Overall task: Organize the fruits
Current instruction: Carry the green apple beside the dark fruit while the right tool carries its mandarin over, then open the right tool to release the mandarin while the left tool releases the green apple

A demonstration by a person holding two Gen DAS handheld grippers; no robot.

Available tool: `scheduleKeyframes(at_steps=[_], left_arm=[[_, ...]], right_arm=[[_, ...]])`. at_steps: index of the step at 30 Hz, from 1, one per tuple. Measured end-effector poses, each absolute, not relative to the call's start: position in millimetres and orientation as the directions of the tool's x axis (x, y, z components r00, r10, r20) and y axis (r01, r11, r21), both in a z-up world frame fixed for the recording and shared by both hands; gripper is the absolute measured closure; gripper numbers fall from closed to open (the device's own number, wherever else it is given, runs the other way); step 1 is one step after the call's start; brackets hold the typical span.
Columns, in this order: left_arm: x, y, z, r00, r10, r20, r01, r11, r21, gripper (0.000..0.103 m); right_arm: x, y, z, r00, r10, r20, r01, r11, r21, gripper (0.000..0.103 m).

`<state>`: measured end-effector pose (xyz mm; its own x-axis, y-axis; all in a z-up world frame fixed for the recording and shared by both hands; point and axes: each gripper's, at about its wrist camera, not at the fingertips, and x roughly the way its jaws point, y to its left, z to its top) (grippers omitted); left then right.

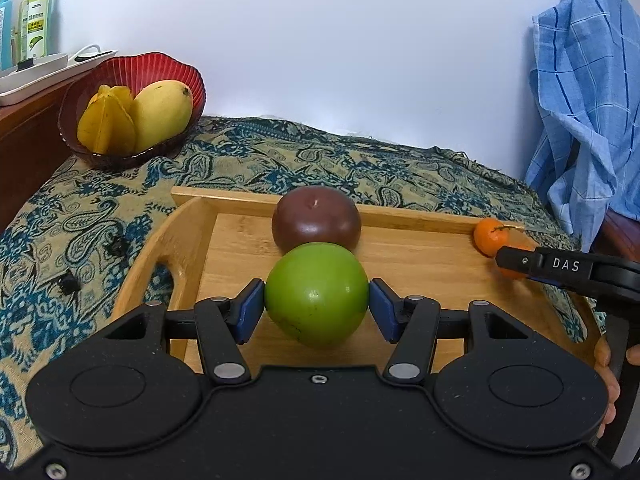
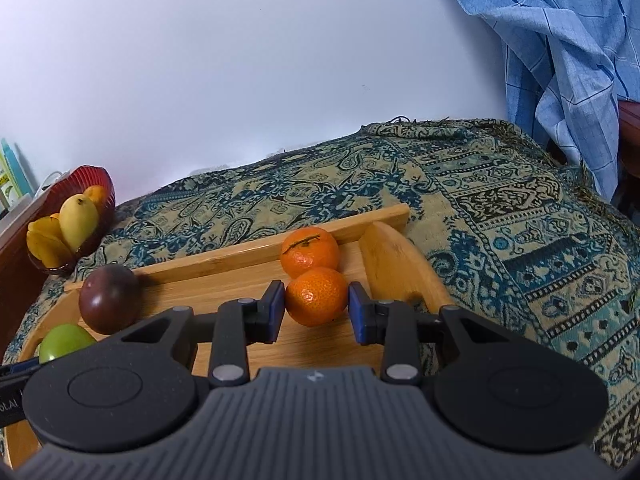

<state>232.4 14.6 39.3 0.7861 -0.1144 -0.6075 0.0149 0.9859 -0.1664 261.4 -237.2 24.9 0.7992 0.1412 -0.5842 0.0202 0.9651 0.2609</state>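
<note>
Left tool (image 1: pixel 316 306) clamps the green apple (image 1: pixel 316 294) mid-tray; right tool (image 2: pixel 316 306) clamps a tangerine (image 2: pixel 316 296) beside the tray's handle wall (image 2: pixel 394 264).

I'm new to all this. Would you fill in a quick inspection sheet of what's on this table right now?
Surface: patterned cloth over the table, with a wooden tray on it.
Job's things: green apple and dark purple fruit on the tray, touching; two tangerines at the tray's other end; red bowl beyond the tray holding a mango and a starfruit.
Clutter: bottles on a white tray at the far left.
Grippers: left tool has its pads against the apple; right tool grips the nearer tangerine.
Cables: nothing seen.
Surroundings: white wall, blue checked cloth hanging at the right.
</note>
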Motion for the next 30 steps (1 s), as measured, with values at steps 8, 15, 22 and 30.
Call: scheduleKeyframes(at_steps=[8,15,22,30], left_arm=[[235.8,9.9,37.4,0.797,-0.116,-0.593,0.028,0.988,-0.155,0.048],[234.1,7.9,37.6,0.798,-0.113,-0.592,0.035,0.989,-0.141,0.048],[234.1,7.4,37.8,0.797,-0.112,-0.593,0.039,0.99,-0.135,0.048],[236.9,6.9,33.9,0.781,-0.114,-0.614,0.042,0.991,-0.13,0.046]], right_arm=[[266.3,-235.1,22.6,0.798,0.14,-0.586,0.017,0.967,0.254,0.064],[266.9,-231.2,19.8,0.792,0.142,-0.594,0.014,0.968,0.25,0.064],[267.0,-232.3,19.7,0.791,0.144,-0.594,0.016,0.966,0.256,0.064],[265.4,-233.7,19.5,0.788,0.158,-0.596,0.015,0.961,0.275,0.06]])
